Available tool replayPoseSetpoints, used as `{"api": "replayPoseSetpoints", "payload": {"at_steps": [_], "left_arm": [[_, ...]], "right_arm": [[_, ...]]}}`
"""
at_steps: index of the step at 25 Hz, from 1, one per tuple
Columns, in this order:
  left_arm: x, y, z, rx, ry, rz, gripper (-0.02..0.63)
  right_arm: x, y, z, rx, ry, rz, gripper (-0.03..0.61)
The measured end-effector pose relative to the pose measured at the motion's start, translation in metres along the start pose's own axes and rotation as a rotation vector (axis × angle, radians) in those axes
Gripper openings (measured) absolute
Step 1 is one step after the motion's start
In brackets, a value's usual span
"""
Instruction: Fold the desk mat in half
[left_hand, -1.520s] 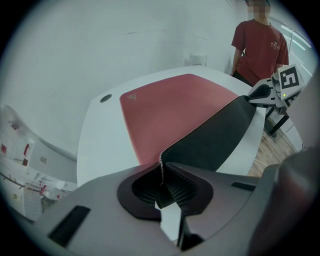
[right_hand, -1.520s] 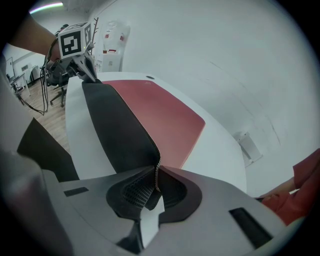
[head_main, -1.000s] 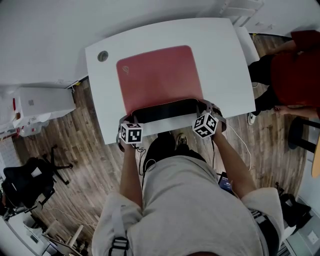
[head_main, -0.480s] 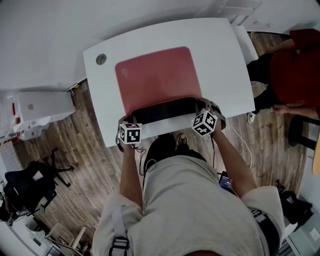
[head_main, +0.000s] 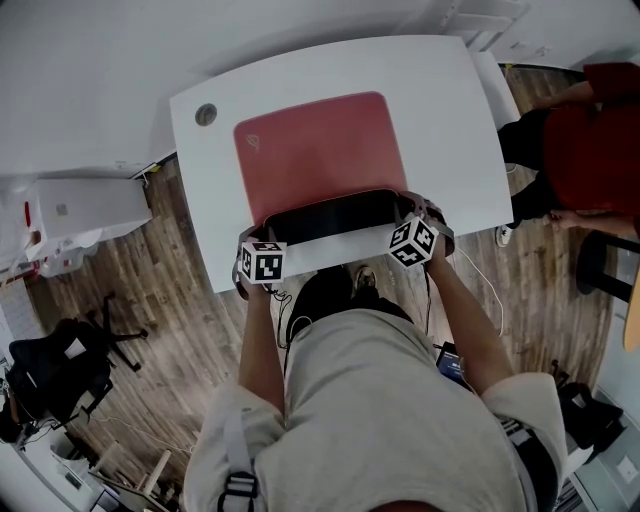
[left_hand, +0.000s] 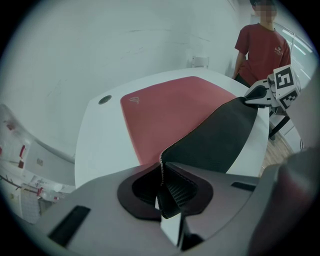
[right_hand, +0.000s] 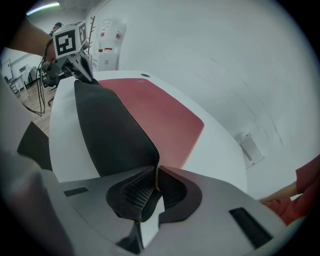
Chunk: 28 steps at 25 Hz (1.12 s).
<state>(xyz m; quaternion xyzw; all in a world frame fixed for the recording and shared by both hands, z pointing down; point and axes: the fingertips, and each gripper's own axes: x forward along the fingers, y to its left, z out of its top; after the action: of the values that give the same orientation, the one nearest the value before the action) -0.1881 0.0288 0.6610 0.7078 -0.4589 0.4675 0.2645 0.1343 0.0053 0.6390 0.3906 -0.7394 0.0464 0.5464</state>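
Near edge lifts a hair since before, left gripper (left_hand: 165, 192) and right gripper (right_hand: 147, 192) each clamped on a desk mat (head_main: 320, 150) corner, far edge straight ahead.

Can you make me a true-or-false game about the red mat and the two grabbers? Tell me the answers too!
1. The left gripper pinches a corner of the desk mat. True.
2. The mat is already folded flat in half. False: only its near edge is lifted, and the rest lies flat on the white table.
3. The mat's underside is black. True.
4. The right gripper is empty. False: it is shut on the mat's other near corner.
5. The mat covers the round hole in the table. False: the hole is uncovered, beside the mat's far corner.
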Motion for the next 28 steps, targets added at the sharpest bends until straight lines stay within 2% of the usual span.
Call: {"api": "replayPoseSetpoints", "payload": {"at_steps": [8,28], "left_arm": [[0.003,0.003,0.005,0.013,-0.012,-0.013,0.029],[0.008,0.009,0.019,0.113,-0.060,-0.077,0.029]], "right_arm": [[0.004,-0.004,0.002,0.009,0.012,-0.009,0.052],[0.008,-0.011,0.006,0.015,0.067,-0.053,0.052]]}}
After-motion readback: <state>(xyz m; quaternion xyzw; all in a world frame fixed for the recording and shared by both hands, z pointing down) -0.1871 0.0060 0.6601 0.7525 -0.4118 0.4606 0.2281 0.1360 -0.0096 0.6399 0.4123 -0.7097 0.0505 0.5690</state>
